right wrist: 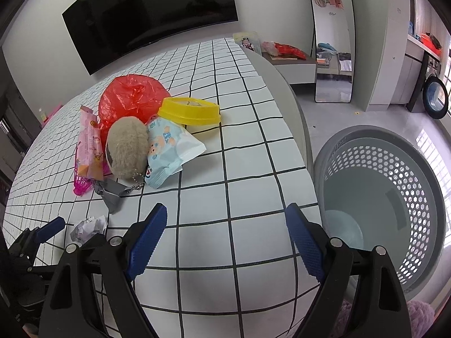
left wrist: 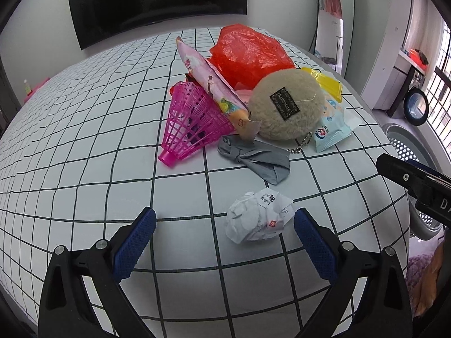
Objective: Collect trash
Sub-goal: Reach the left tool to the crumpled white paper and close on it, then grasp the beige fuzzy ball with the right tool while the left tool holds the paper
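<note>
A crumpled white paper ball [left wrist: 259,216] lies on the checked bed sheet [left wrist: 84,129], just inside my open left gripper [left wrist: 224,219], close to its right finger. Beyond it sits a pile: red plastic bag [left wrist: 248,50], pink snack wrapper [left wrist: 208,81], pink basket [left wrist: 191,121], beige plush ball [left wrist: 287,104], grey cloth [left wrist: 259,160], blue-white packet [left wrist: 329,124], yellow lid [left wrist: 327,83]. My right gripper [right wrist: 227,218] is open and empty over the sheet [right wrist: 248,155], beside a grey perforated basket [right wrist: 380,197] on the floor. The paper ball [right wrist: 88,226] and left gripper [right wrist: 53,229] show at its left.
The bed's right edge drops to the floor where the grey basket [left wrist: 406,146] stands. A dark TV [left wrist: 157,0] hangs on the far wall. A mirror [right wrist: 332,56] and a nightstand [right wrist: 293,62] stand beyond the bed. The right gripper [left wrist: 417,183] shows at the left view's right edge.
</note>
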Demonstrator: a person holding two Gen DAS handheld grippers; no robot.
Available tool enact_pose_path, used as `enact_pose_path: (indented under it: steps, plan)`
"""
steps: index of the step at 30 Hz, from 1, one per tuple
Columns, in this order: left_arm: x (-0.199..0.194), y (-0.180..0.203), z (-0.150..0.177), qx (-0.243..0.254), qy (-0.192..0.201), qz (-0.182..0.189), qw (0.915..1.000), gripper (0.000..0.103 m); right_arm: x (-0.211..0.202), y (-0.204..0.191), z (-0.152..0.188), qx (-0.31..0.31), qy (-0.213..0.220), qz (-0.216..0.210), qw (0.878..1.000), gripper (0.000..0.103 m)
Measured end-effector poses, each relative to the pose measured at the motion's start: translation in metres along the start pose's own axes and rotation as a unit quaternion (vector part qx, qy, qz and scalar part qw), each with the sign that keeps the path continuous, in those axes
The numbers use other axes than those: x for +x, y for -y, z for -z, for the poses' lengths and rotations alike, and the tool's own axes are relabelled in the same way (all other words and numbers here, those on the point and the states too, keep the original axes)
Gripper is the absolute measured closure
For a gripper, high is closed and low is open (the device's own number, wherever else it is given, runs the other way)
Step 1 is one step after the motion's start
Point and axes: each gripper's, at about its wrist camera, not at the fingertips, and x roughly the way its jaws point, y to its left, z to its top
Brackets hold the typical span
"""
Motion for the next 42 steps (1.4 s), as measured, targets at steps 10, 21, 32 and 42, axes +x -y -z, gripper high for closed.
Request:
enact_pose_path:
  steps: [10,21,32,42]
  plan:
    - [-0.006,-0.001,0.004,-0.003,0.009,0.008,0.9999,0.057,-0.001,-0.003,0.000,-0.003,0.003,-0.001,1.000,0.021]
    - [-0.032,-0.014,-0.002,0.003,0.043,-0.008,0.9990,0.070,-0.003,-0.017,-0.007,-0.020,0.011,-0.006,1.000,0.021]
    - [-0.044,-0.041,-0.019,-0.014,0.084,-0.048,0.9952,0.070,0.020,-0.074,-0.043,-0.088,0.018,-0.028,0.996,0.021]
    - [-0.039,-0.058,-0.023,-0.035,0.086,-0.047,0.9946,0.070,0.051,-0.104,-0.057,-0.124,0.011,-0.014,0.992,0.021]
